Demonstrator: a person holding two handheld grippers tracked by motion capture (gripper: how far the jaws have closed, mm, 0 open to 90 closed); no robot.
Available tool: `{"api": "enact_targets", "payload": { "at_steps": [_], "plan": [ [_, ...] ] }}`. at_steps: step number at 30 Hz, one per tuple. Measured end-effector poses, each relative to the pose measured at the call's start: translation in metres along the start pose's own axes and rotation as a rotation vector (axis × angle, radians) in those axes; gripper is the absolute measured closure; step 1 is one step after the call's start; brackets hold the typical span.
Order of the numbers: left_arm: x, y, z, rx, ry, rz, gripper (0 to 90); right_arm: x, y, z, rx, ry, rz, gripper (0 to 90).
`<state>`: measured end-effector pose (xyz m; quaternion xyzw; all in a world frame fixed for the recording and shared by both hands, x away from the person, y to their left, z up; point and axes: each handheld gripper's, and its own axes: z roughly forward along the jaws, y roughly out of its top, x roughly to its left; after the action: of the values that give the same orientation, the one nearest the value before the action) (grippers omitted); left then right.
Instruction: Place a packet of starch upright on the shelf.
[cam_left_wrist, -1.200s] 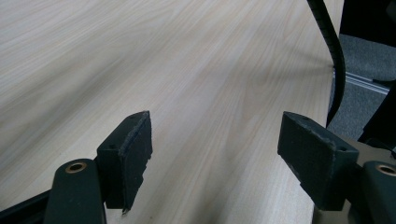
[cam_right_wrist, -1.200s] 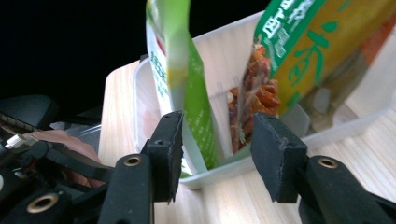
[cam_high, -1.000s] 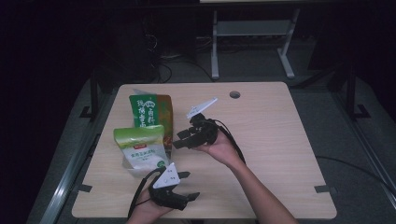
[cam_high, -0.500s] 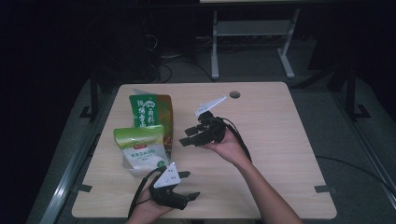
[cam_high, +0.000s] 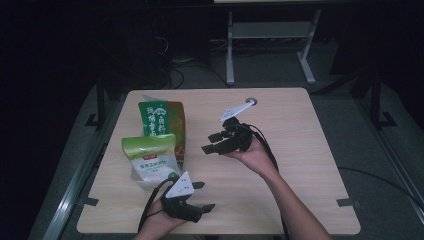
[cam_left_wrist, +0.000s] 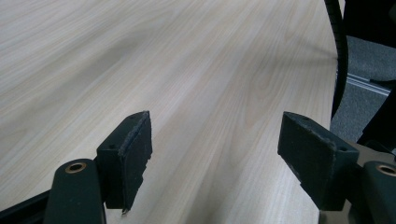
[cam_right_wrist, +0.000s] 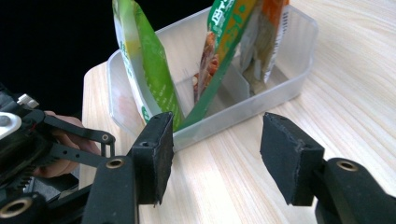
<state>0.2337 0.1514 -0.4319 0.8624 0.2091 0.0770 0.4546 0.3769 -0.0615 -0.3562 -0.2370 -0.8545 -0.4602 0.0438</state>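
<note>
Standing upright in clear plastic divided bin, we note two pouches: green-and-white snack pouch at near end, green-and-orange snack pouch behind it. Right gripper has drawn back from bin toward table centre since a second ago; jaws have just been opening, nothing between them. We judge placement complete. Left gripper hovers wide open, empty, over light wooden table near front edge.

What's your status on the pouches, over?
Right gripper open, jaws just widening, empty, beside the clear bin. Two pouches standing in it. Left gripper open, idle. Nothing in the way.
</note>
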Motion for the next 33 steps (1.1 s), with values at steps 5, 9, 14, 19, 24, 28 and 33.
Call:
{"api": "enact_targets", "payload": {
  "at_steps": [5,9,14,19,24,28,33],
  "plan": [
    [0.001,0.001,0.001,0.000,-0.001,-0.002,25.9,-0.002,-0.003,-0.008,0.002,-0.022,0.010,42.4],
    [0.002,0.002,0.003,-0.002,-0.005,-0.001,25.9,-0.005,-0.006,-0.014,0.002,-0.035,0.016,41.6],
    [0.003,0.004,0.006,0.001,-0.004,-0.003,25.9,-0.008,-0.010,-0.022,0.006,-0.053,0.018,41.5],
    [0.005,0.006,0.009,0.002,0.000,0.011,26.0,-0.011,-0.014,-0.030,0.006,-0.068,0.024,41.0],
    [0.006,0.007,0.011,0.005,0.000,0.013,25.9,-0.015,-0.021,-0.041,-0.001,-0.089,0.039,39.3],
    [0.007,0.008,0.014,0.002,0.000,0.002,25.9,-0.017,-0.027,-0.047,-0.004,-0.100,0.051,38.9],
    [0.009,0.006,0.014,0.017,0.004,0.009,25.7,-0.020,-0.038,-0.055,-0.010,-0.122,0.059,38.2]
  ]
}}
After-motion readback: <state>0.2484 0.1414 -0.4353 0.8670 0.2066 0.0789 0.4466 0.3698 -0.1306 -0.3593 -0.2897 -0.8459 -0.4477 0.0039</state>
